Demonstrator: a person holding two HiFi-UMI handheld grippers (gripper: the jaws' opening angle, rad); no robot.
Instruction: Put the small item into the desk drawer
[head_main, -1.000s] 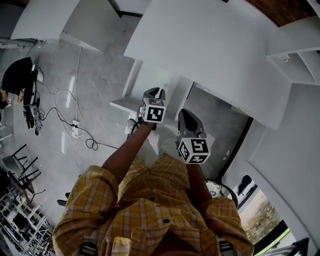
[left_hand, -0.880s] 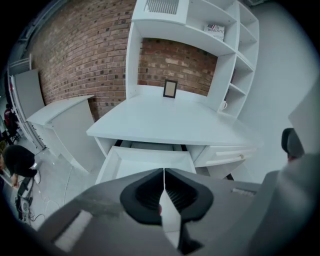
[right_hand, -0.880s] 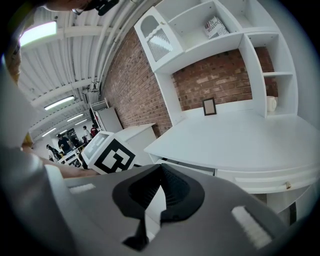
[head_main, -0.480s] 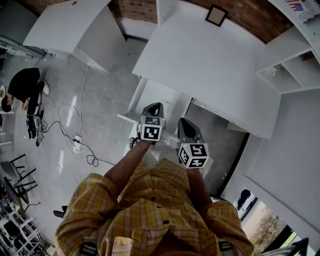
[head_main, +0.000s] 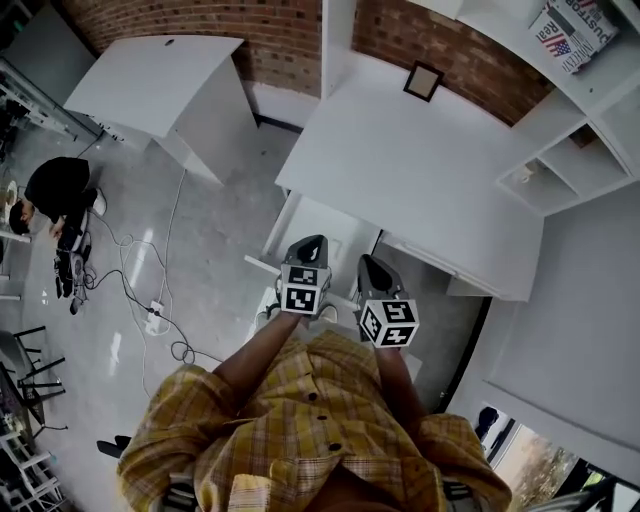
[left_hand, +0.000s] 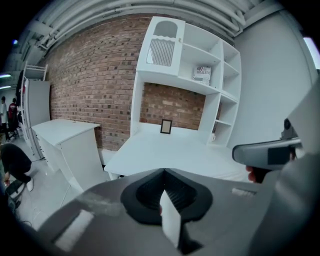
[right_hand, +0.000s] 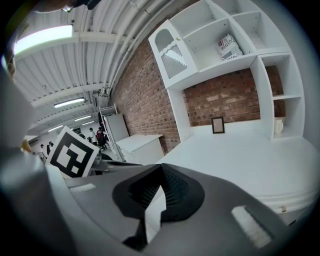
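Observation:
The white desk (head_main: 420, 170) stands against a brick wall, with a small dark picture frame (head_main: 423, 80) upright at its back. The same picture frame (left_hand: 166, 126) shows in both gripper views (right_hand: 218, 125). A white drawer unit (head_main: 318, 228) sits under the desk's near left corner; I cannot tell whether a drawer is open. My left gripper (head_main: 310, 243) and right gripper (head_main: 368, 262) are held side by side in the air short of the desk. The left gripper (left_hand: 163, 170) is shut with nothing in it, and the right gripper (right_hand: 161, 165) is shut and empty too.
White shelving (head_main: 560, 150) rises at the desk's right, holding a magazine (head_main: 566, 32) and a small cup (left_hand: 214, 136). A second white desk (head_main: 150, 85) stands at the left. A crouching person (head_main: 55, 190) and floor cables (head_main: 150, 300) are far left.
The head view has tilted up toward the wall, so the brick wall, picture frame and shelves now show. Both grippers stay side by side before my body, lower in the picture.

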